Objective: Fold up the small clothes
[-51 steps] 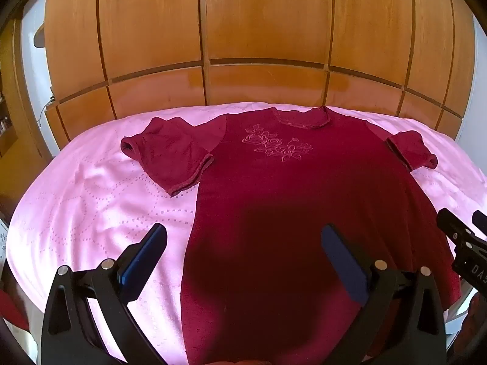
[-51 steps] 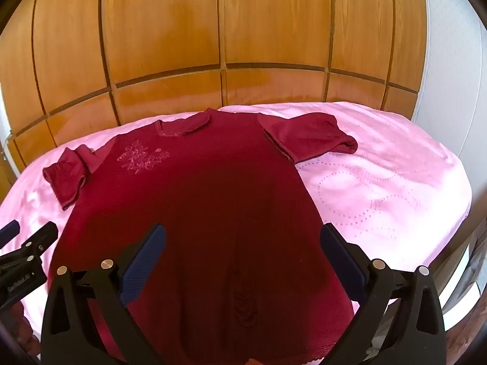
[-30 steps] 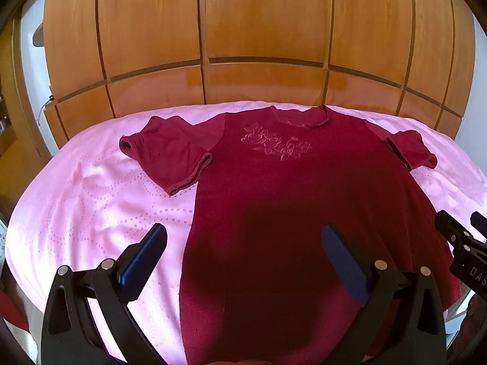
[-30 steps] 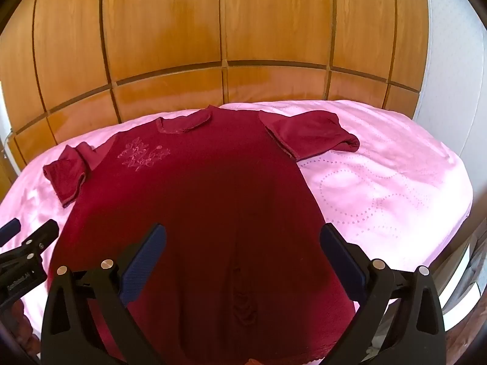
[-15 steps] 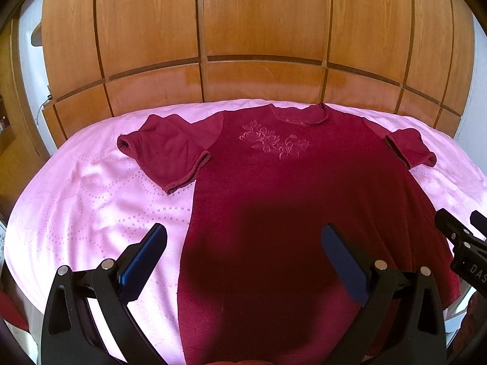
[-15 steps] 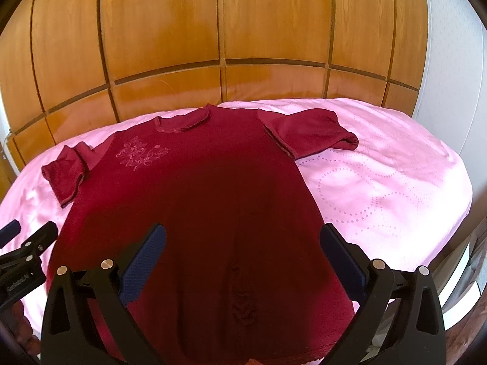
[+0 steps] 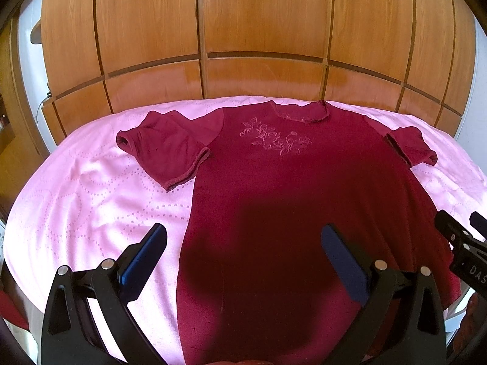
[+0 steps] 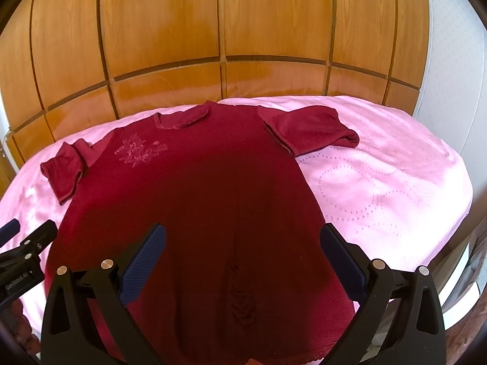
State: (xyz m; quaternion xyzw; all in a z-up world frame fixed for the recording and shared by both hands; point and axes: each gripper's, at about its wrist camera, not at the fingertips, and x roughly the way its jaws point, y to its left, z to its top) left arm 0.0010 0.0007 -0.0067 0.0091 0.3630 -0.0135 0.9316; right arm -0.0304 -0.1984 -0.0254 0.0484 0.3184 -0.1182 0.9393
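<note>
Both wrist cameras look along the bed [image 7: 91,206] from its foot, side by side, sharing the dress [image 8: 197,188]

a garment spread on a bed, wood panels behind

a short-sleeved dress [image 7: 274,188] lies flat on the bedspread [image 7: 91,206], its neckline [image 7: 299,112] at the far end toward the panelled wall [image 7: 261,24] and its hem at the near edge. an embroidered motif [image 7: 275,140] sits on the chest, just below the neckline and left of centre. one sleeve [image 7: 166,149] spreads out to the left, the other sleeve [image 7: 411,147] to the right, both resting on the bedspread. the left gripper [image 7: 243,261] hangs over the dress's near left edge. the right gripper [image 8: 243,261] hangs over the lower right part, beside the left one. bare bedspread lies to either side of the dress.
</note>
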